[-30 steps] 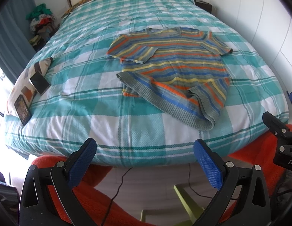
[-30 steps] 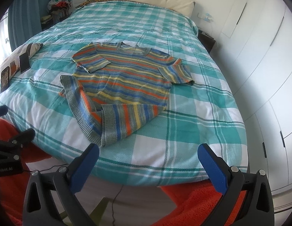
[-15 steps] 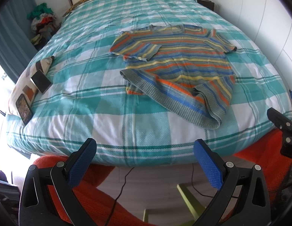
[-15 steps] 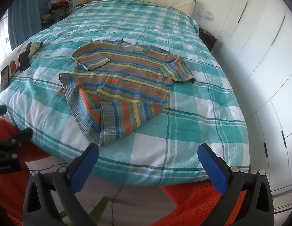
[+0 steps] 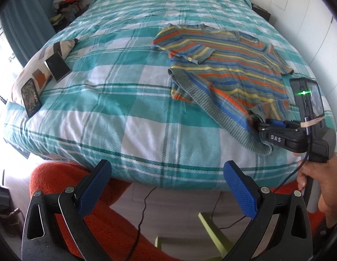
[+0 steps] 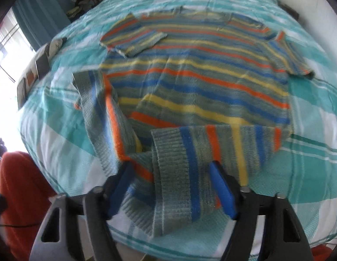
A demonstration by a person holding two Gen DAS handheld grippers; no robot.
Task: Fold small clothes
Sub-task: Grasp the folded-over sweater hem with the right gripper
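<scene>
In the left wrist view, the left claw point(image 5: 166, 182) hangs spread apart with nothing between its pads, off the near edge of the bed point(image 5: 129, 117), while the right claw point(image 5: 258, 124) sits on the striped sweater point(image 5: 229, 74). In the right wrist view, the right claw point(image 6: 171, 188) has just been closing, its blurred pads flanking the sweater's bunched grey hem point(image 6: 177, 174); a firm clamp cannot be told.

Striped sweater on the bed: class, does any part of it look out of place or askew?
Yes. The striped sweater lies flat except its near hem, which is flipped up and crumpled, stripes running crosswise, with the right tongs around it.
</scene>
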